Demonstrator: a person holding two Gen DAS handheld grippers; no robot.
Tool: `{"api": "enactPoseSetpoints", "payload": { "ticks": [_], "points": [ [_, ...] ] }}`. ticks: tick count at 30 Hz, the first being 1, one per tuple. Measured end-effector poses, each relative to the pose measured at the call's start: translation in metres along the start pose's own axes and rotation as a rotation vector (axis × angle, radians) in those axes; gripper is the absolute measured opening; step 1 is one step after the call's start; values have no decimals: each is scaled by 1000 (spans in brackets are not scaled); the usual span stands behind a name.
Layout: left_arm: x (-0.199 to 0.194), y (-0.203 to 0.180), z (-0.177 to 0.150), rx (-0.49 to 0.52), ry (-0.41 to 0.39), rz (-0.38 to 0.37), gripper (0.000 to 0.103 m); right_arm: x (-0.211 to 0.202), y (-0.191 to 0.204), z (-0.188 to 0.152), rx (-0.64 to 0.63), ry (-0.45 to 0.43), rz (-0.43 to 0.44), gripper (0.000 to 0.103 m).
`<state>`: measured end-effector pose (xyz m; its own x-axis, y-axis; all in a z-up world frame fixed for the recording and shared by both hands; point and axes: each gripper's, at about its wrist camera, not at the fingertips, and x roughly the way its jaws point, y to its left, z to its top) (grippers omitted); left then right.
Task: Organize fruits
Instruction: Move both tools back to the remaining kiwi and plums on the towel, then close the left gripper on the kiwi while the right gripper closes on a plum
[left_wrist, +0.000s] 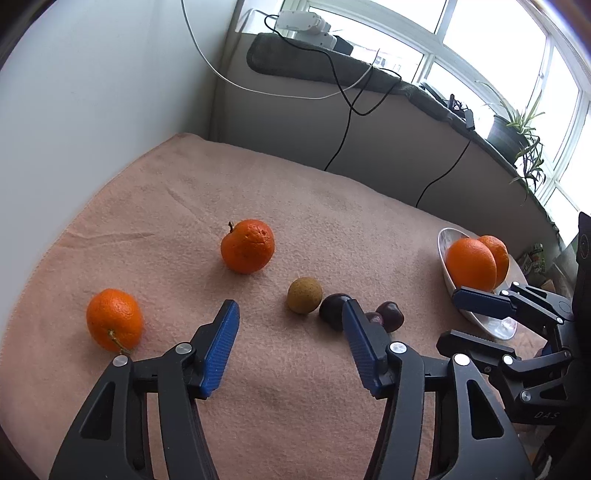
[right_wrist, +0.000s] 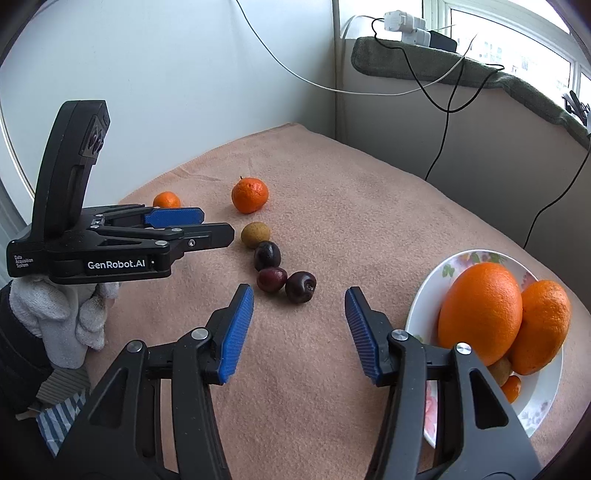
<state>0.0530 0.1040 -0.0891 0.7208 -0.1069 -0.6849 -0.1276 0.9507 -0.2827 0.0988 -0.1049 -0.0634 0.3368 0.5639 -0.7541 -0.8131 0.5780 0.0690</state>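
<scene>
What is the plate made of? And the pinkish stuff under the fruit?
The plate looks like glazed ceramic, maybe melamine: glossy white with printed flowers. The covering looks like soft fabric, like a towel or fleece: matte, fuzzy, with creases.

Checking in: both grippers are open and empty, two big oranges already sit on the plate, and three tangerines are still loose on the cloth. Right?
Not quite. Only two tangerines are loose on the cloth: one with a stem and one farther left, as the right wrist view shows. The rest holds: the left gripper and right gripper are open and empty, and two oranges sit on the plate.
</scene>
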Motion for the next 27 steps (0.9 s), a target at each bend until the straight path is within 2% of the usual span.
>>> {"api": "enactPoseSetpoints", "payload": {
  "ticks": [1,4,15,22,27],
  "points": [
    [2,0,0,0,3,-1,52,4,0,2,-8,12,1,46],
    [7,0,1,3,10,1,47,14,3,8,-46,28,-21,44],
    [24,-3,3,41,50,28,44,38,5,15,-113,100,-17,33],
    [32,-7,8,72,60,38,44,45,1,19,-130,125,4,32],
    [38,-10,14,85,67,34,44,48,-4,22,-106,149,53,32]
  ]
}}
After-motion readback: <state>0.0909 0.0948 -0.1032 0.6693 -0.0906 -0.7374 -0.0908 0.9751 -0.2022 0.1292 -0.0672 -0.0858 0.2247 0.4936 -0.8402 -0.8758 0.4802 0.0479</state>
